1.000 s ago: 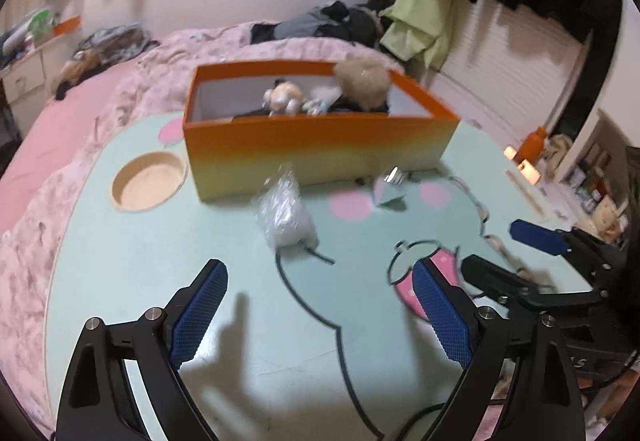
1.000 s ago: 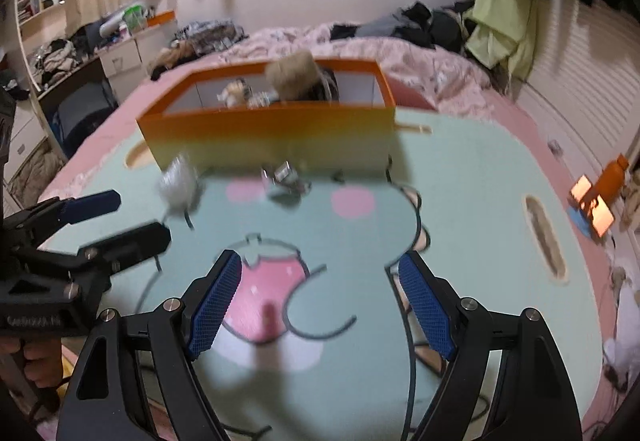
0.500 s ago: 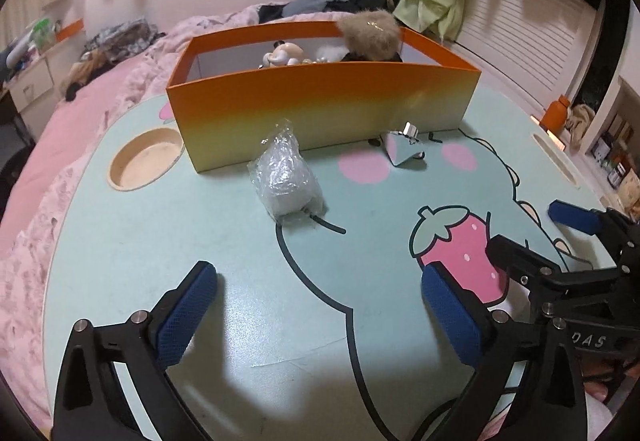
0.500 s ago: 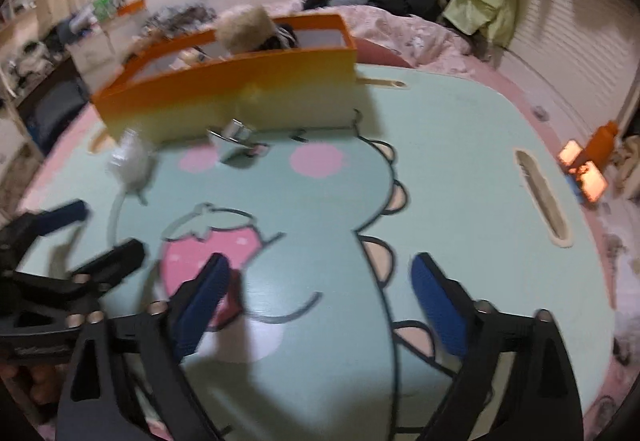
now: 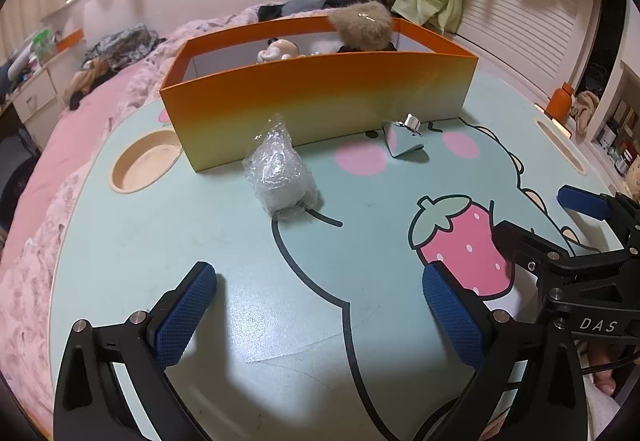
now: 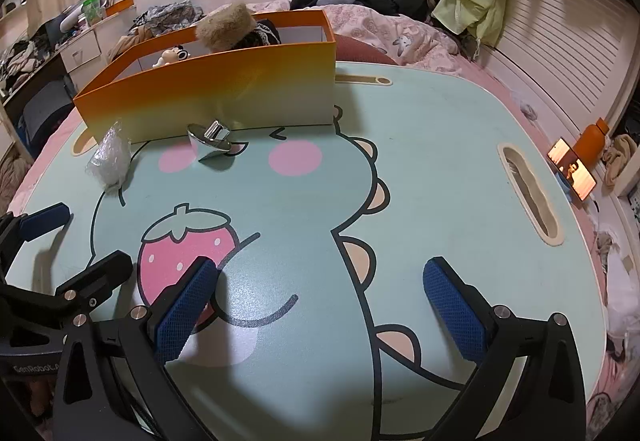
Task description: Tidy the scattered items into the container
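Crinkly plastic wraps the small bundle at twelve o'clock of the left gripper, whose spread, empty fingers have just been opening and should straddle it squarely, then lift it over the orange box wall.

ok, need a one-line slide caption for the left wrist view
Open left gripper above the dinosaur-print table, facing a plastic-wrapped bundle and shiny metal piece still outside the orange box.

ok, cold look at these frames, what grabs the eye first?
The long orange cardboard box at the far side of the mint-green cartoon dinosaur table, a fluffy brown plush poking over its rim. In front of it lie a crinkled clear plastic bag and a shiny silver metal piece.
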`<state>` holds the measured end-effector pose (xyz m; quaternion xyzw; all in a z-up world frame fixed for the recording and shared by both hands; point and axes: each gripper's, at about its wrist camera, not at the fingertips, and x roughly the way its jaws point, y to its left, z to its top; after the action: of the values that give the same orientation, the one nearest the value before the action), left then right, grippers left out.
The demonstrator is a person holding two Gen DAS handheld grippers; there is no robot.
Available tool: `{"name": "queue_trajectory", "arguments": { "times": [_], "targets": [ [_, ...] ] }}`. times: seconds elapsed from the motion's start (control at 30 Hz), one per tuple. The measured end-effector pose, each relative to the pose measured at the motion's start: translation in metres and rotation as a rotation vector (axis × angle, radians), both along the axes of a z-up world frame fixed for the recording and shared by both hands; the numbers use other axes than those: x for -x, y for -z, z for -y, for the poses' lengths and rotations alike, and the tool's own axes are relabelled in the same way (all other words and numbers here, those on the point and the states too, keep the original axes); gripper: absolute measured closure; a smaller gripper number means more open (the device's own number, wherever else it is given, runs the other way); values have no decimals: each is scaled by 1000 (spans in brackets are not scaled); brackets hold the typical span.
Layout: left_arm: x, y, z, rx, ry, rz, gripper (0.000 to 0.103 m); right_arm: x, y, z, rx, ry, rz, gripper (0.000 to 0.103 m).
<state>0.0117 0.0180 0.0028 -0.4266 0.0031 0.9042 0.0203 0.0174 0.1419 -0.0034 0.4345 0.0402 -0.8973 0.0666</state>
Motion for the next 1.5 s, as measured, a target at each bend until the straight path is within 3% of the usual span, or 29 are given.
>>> {"name": "queue_trajectory", "arguments": {
  "times": [1.5],
  "targets": [
    [-3, 1, -1, -2, 19, -5, 0, -1, 1, 1, 0, 0, -1, 0]
  ]
}}
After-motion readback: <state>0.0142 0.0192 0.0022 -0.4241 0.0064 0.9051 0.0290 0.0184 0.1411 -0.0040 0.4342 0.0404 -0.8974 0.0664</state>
